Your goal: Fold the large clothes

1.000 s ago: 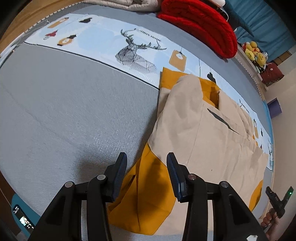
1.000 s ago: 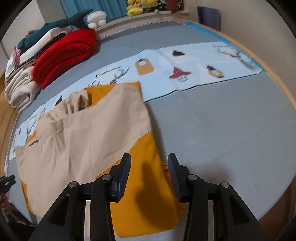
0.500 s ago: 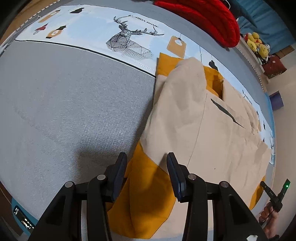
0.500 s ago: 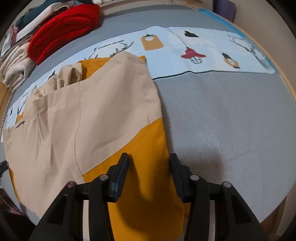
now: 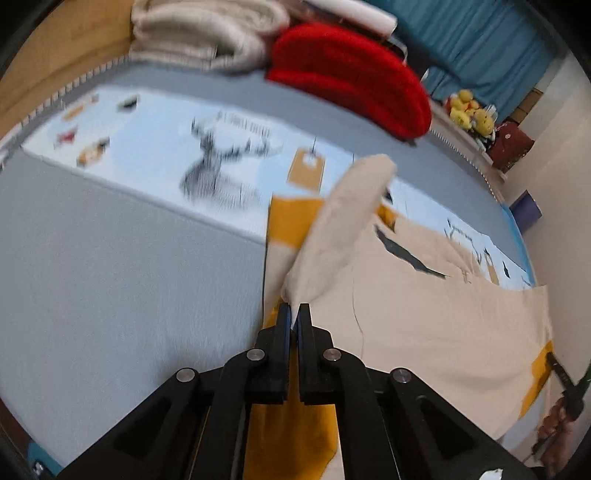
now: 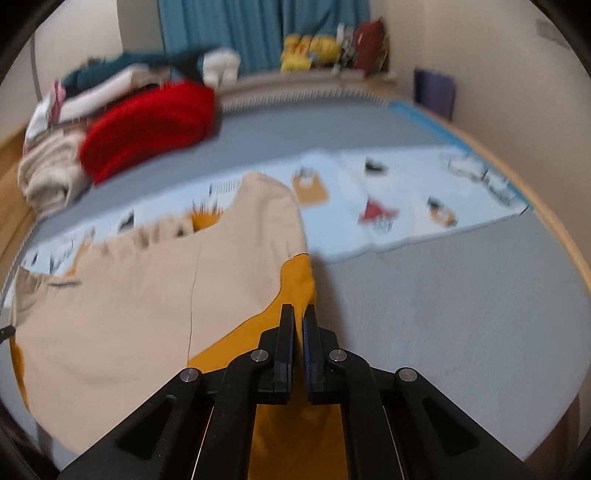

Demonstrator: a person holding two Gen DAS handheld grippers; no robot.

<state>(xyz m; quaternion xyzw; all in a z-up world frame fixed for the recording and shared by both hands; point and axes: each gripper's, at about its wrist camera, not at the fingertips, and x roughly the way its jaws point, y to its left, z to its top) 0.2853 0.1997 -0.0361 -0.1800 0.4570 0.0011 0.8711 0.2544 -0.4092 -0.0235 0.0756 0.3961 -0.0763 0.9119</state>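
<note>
Beige-and-mustard cloth: the large garment (image 5: 424, 317) lies spread on the grey bed cover (image 5: 110, 280), with its far edge overlapping the pale printed sheet (image 5: 155, 147); laid flat like this, its edges are easy to reach for a fold.
Left gripper (image 5: 294, 314): jaws pinched shut on a beige fold of the garment, which rises as a loose tongue of cloth just ahead of the tips; a grip at the edge lets the whole side be carried over.
Right gripper (image 6: 298, 314): jaws closed tight on the mustard edge (image 6: 299, 280) of the same garment, which climbs out of the tips; I judge it takes the opposite side so the cloth lifts evenly.
Step in hand: probably the start of a fold, both sides gripped and raised off the cover.
Red blanket (image 5: 351, 77) and cream pile (image 5: 207, 33): stacked at the far end, well apart from the garment, likely kept out of the working area.
Blur: both views are smeared, so fine seams are hard to read.
</note>
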